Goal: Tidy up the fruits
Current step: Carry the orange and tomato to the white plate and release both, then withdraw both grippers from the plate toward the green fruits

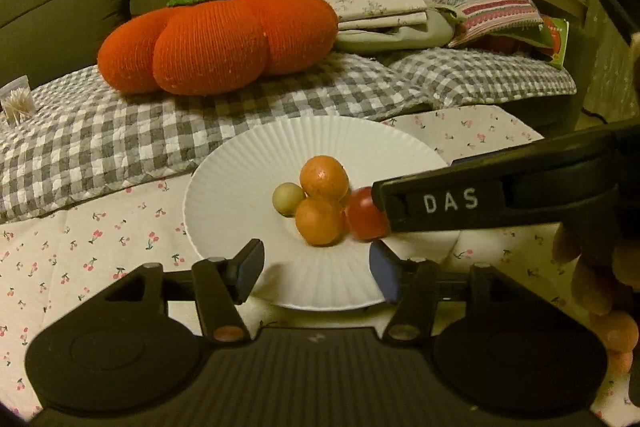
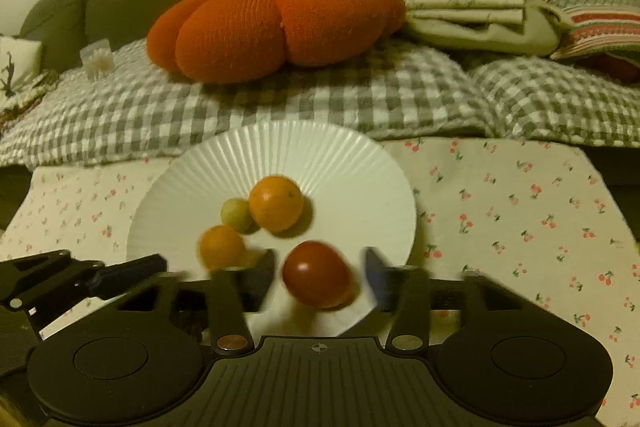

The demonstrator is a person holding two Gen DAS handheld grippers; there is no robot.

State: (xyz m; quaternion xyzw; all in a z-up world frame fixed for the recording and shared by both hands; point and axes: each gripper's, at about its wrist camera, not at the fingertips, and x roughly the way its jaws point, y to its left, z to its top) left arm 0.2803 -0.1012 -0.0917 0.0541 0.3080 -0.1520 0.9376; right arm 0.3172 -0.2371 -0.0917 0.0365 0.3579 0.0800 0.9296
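left gripper [image 1: 314,273]: open, empty, at plate's [image 1: 240,163] near rim | right gripper [image 2: 320,277]: open around tomato [image 2: 316,274], pads clear | two oranges [image 2: 276,203], green fruit [image 2: 236,214]: plate centre

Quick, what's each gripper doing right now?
Left gripper: open, holding nothing.
Right gripper: open around the red tomato on the white ribbed plate, pads apart from it.

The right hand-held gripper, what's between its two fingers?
The red tomato lies on the white plate between the open right hand-held gripper fingers, untouched, in the right wrist view.
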